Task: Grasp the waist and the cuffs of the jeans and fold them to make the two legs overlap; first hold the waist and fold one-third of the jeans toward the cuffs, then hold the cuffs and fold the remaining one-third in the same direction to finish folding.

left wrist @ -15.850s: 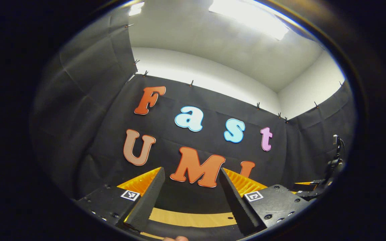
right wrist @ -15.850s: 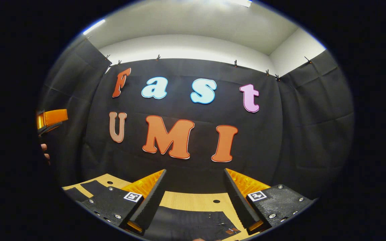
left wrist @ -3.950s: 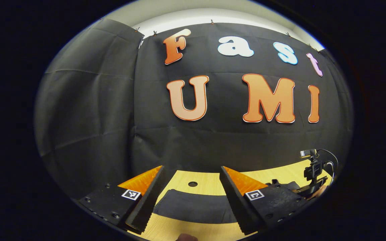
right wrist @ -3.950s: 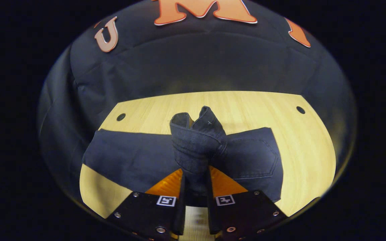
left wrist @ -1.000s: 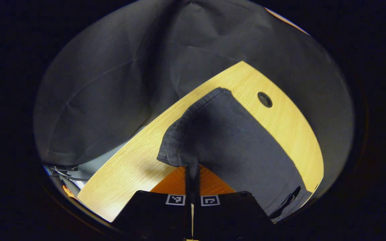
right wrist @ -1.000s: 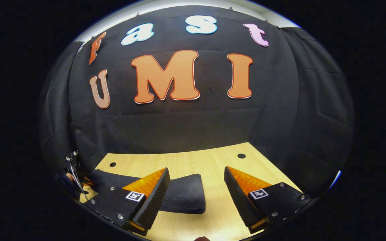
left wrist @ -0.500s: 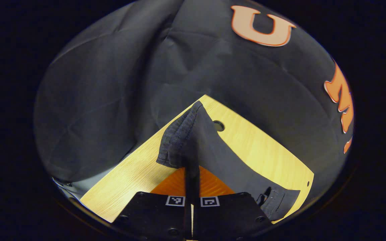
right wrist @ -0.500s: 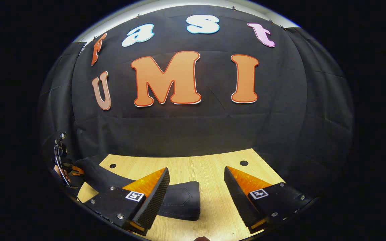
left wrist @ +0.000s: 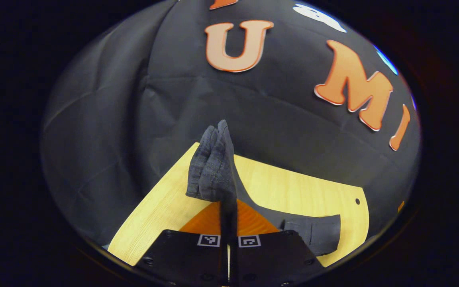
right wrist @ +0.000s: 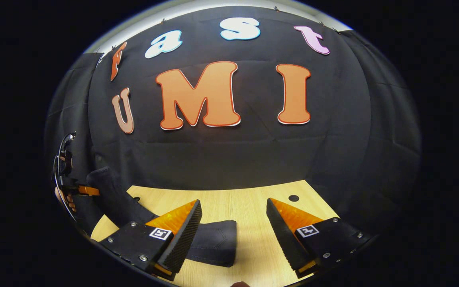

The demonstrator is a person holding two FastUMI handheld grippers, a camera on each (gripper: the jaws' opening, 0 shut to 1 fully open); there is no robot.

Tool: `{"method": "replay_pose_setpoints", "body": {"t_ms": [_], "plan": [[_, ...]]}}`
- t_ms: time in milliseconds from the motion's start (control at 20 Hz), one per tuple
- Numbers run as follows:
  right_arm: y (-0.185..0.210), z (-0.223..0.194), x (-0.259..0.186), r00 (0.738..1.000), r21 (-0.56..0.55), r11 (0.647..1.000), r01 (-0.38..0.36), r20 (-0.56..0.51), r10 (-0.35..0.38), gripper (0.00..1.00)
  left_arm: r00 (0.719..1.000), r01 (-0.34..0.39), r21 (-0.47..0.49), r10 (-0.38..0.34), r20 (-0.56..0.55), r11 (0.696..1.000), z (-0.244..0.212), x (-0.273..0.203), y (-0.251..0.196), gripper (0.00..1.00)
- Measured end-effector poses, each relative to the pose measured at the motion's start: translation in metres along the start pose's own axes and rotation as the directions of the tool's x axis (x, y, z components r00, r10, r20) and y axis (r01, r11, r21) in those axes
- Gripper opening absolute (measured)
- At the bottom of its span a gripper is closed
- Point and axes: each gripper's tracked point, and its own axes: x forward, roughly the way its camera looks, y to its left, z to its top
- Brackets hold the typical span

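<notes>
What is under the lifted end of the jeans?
Under the lifted cuffs, pinched in the left hand-held gripper, lies bare wooden table. The rest of the jeans stays flat, covering the table beneath.

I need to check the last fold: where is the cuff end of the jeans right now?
In the left gripper view the cuffs are lifted above the wooden table, pinched in the left tongs; the rest of the jeans trails down to the right.
</notes>
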Motion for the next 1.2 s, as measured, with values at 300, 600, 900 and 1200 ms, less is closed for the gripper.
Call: {"method": "replay_pose_setpoints", "body": {"t_ms": [300, 600, 900, 1200], "plan": [[-0.018, 0.006, 0.01, 1.0, -0.008, 1.0, -0.011, 0.019, 0.011, 0.98, 0.987, 0.155, 0.112, -0.158, 0.016, 0.981, 0.003, -0.019, -0.085, 0.02], [-0.04, 0.004, 0.017, 1.0, -0.02, 1.0, -0.022, 0.009, 0.022, 0.98, 0.972, 0.233, 0.188, -0.231, -0.033, 0.954, -0.016, -0.022, -0.156, 0.02], [-0.073, 0.002, 0.019, 1.0, -0.03, 0.999, -0.018, 0.003, 0.018, 1.0, 0.966, 0.256, 0.234, -0.236, -0.109, 0.938, -0.052, -0.011, -0.221, 0.02], [-0.108, -0.005, 0.019, 1.0, -0.018, 1.0, -0.015, -0.007, 0.015, 0.98, 0.964, 0.241, 0.253, -0.199, -0.178, 0.937, -0.093, 0.004, -0.267, 0.02]]}}
